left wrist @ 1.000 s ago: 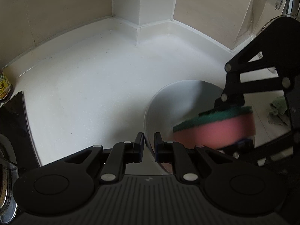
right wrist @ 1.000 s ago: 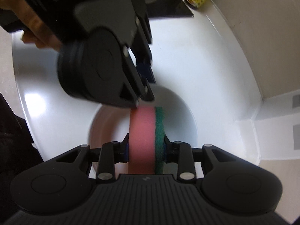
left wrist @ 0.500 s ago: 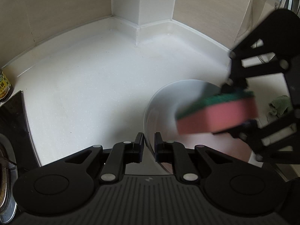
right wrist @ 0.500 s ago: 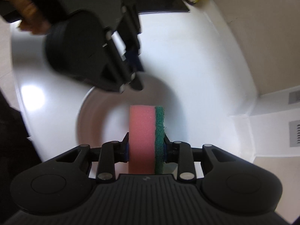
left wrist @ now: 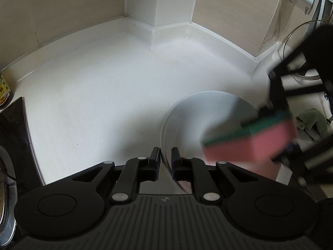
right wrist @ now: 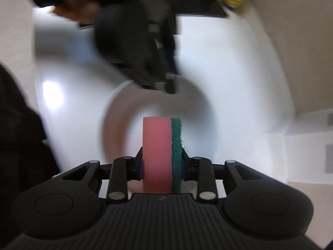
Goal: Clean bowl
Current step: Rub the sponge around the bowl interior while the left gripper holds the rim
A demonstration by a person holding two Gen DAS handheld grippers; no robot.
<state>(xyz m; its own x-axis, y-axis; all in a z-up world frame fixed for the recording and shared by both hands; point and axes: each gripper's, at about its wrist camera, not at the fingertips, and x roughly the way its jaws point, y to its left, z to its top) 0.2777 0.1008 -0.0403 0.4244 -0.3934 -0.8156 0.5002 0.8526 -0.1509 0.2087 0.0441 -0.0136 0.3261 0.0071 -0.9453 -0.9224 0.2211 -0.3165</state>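
A white bowl (left wrist: 199, 112) stands on the white counter. My left gripper (left wrist: 165, 158) is shut on the bowl's near rim. My right gripper (right wrist: 162, 164) is shut on a pink sponge with a green scouring side (right wrist: 161, 154). In the left wrist view the sponge (left wrist: 249, 143) is blurred and sits over the right side of the bowl. In the right wrist view the bowl (right wrist: 129, 112) lies under the sponge, and my left gripper (right wrist: 166, 83) is blurred on the bowl's far rim.
The white counter (left wrist: 93, 95) ends at a beige tiled wall with a white corner column (left wrist: 160, 2). A jar (left wrist: 4, 91) and a black hob edge (left wrist: 12, 129) are at the left. A green cloth (left wrist: 312, 123) lies at the right.
The sponge in my right gripper has swept from inside the bowl toward its right side and is blurred with motion. My left gripper has kept its hold on the rim.
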